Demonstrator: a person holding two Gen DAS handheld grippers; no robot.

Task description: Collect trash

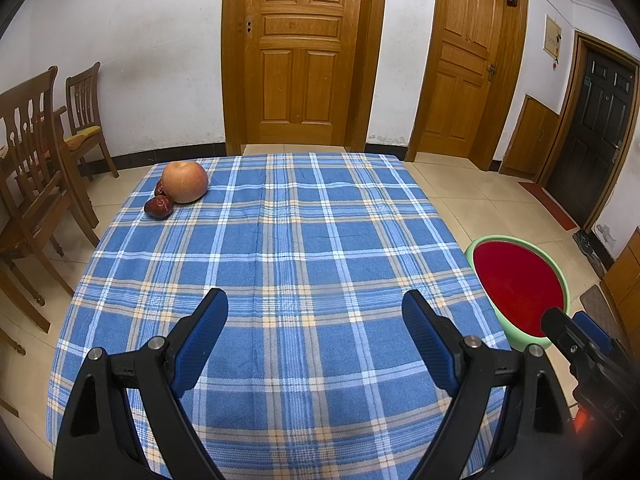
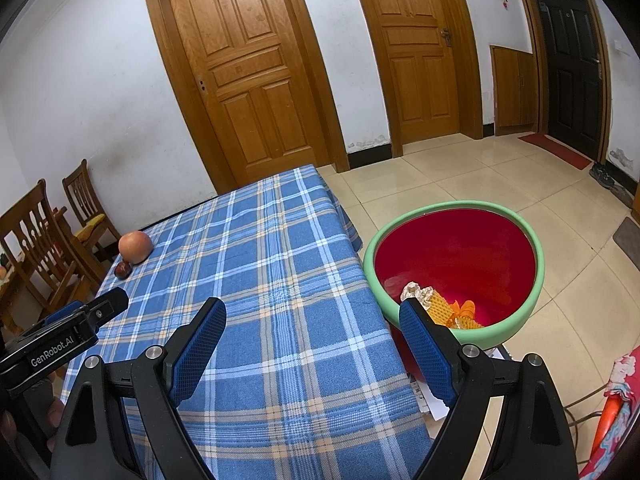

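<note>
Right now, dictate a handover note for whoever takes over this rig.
Left tool: open, empty, over the table.
Right tool: open, empty, at the table's edge by the bin.
Done: foam net, crumpled paper and orange scraps are in the bin.
Left: only an apple and red dates remain on the far left corner; no loose trash visible.
</note>
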